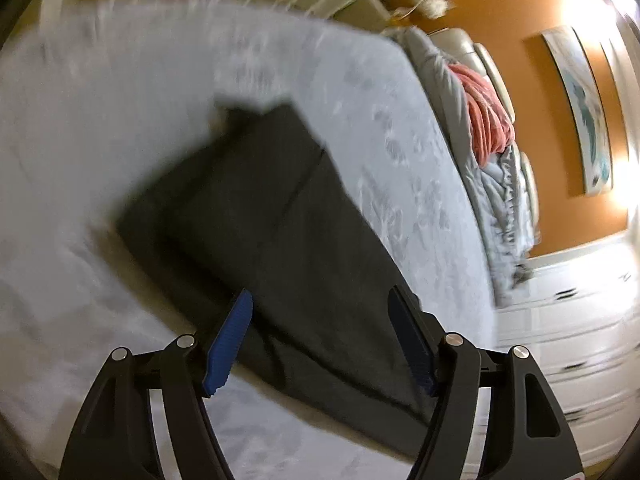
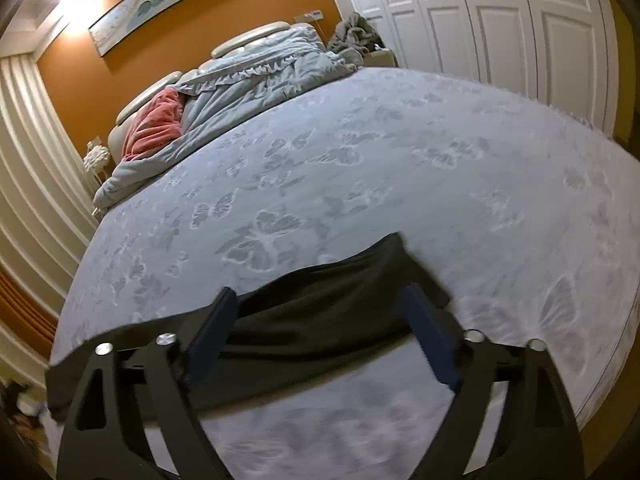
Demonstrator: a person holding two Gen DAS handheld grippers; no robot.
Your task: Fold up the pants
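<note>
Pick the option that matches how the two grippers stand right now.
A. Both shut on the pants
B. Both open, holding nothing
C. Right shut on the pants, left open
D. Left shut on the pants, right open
B: the left gripper and the right gripper each show their fingers spread wide apart, with the dark pants lying flat on the butterfly-print bed cover beyond them, ungripped.

Matt dark cloth pants (image 1: 280, 208).

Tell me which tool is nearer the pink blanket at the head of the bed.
Cannot tell. Both the left tool and the right tool hang open over the dark pants, far down the bed from the pink blanket.
</note>
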